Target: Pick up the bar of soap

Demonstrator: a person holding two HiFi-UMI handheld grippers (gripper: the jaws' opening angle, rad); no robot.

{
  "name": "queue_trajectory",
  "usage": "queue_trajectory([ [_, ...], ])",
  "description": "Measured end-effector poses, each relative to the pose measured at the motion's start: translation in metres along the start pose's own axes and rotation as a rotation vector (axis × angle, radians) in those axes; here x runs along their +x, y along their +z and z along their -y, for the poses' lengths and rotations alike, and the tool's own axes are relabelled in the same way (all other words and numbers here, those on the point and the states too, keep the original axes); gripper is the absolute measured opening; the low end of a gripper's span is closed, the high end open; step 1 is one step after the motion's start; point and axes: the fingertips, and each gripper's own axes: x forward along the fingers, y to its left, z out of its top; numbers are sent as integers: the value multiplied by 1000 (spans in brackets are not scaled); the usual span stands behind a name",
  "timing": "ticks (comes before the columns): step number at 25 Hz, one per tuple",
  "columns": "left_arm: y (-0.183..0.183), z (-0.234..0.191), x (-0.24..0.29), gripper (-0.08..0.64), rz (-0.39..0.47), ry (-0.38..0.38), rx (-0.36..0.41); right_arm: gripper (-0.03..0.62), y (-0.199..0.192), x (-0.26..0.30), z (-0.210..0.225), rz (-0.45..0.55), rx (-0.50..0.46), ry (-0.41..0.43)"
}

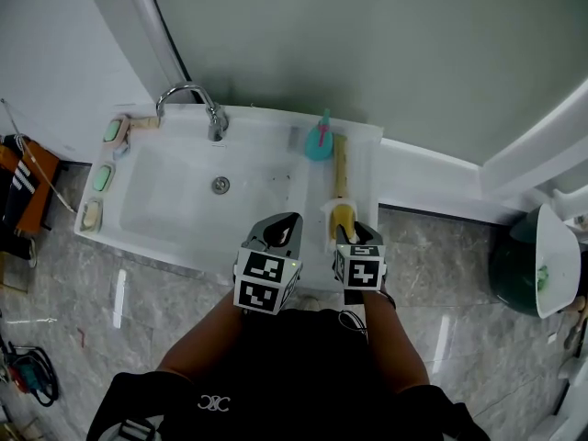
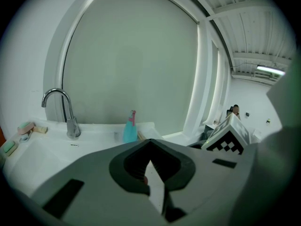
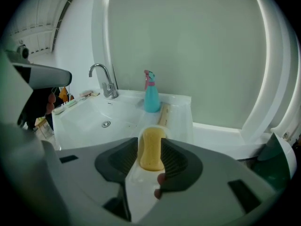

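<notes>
A yellow bar of soap (image 1: 342,217) lies in a white dish (image 1: 328,211) on the right ledge of the white sink (image 1: 184,237), near its front edge. My right gripper (image 1: 348,234) is right behind it. In the right gripper view the soap (image 3: 151,147) stands up between the ribbed pads (image 3: 173,160), and the jaws look parted around it without pressing. My left gripper (image 1: 283,228) hovers over the sink's front rim, beside the right one. Its jaws (image 2: 150,160) are together, with nothing in them.
A teal spray bottle (image 1: 318,141) and a wooden-handled brush (image 1: 339,168) lie on the ledge beyond the soap. The faucet (image 1: 191,99) is at the back. Three small dishes with soaps (image 1: 103,177) line the left ledge. A green bin (image 1: 514,265) stands on the floor at the right.
</notes>
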Motion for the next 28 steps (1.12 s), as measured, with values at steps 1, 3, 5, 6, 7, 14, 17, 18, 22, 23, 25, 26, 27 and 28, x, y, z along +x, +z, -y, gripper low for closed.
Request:
queue_trajectory([
  [1,0,-1,0,0,1,-4,1,147,-2,2,-1,-11,0,1],
  [3,0,-3,1,0,-1,-10,2,157,-5,6,-1,-30,-6,-4],
  [5,-3,-5,2,0,-9,-12,2,164,-8,9,-1,-40,-14,-9],
  [6,-4,-6,2,0,-13,-12,2,167,-8,10,-1,-42,-14,-10],
  [7,-4,-7,2,0,-16,-12,2,172,-8,11,-1,-44,-13,-10],
  [14,-8,-13,-1,0,-24,-11,11,230,-13,24,-1,-87,-3,-17],
  [17,-9,-16,-2,0,-23,-7,10,230,-14,28,1,-98,-7,-33],
  [18,-9,-17,-2,0,-23,-5,10,230,-14,29,2,-97,-11,-42],
  [22,-11,-21,-4,0,-28,3,8,230,-16,35,6,-99,-37,-71],
  [23,-11,-23,-4,0,-28,4,7,230,-16,37,7,-106,-35,-74],
  [25,-10,-26,-4,0,-24,6,6,230,-17,39,8,-117,-34,-77],
  [26,-10,-27,-4,0,-21,8,6,230,-17,41,9,-120,-34,-77],
  [27,-9,-28,-3,0,-20,10,6,230,-16,42,9,-123,-34,-77],
  [28,-10,-29,-3,0,-23,12,5,230,-16,43,10,-126,-34,-78],
])
